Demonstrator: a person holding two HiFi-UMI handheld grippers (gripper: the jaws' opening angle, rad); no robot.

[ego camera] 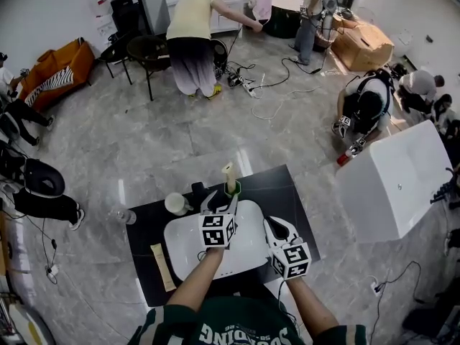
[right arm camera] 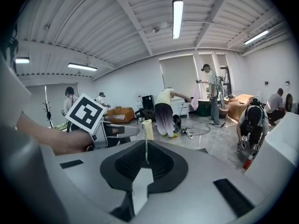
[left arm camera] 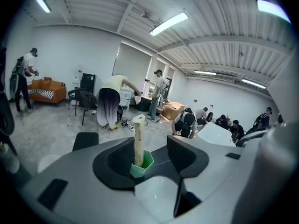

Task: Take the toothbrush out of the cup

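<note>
Green hexagonal cup point(left arm camera: 143, 165) holds upright toothbrush point(left arm camera: 138, 139) near parted left tongs point(left arm camera: 152, 154); right tongs point(right arm camera: 145, 160) together.

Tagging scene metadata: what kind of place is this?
Probably a lab or data-collection workspace, not a home: a white basin sits on a black table in an open hall, cables trail across the floor, and strip lights hang on a bare ribbed ceiling.
</note>
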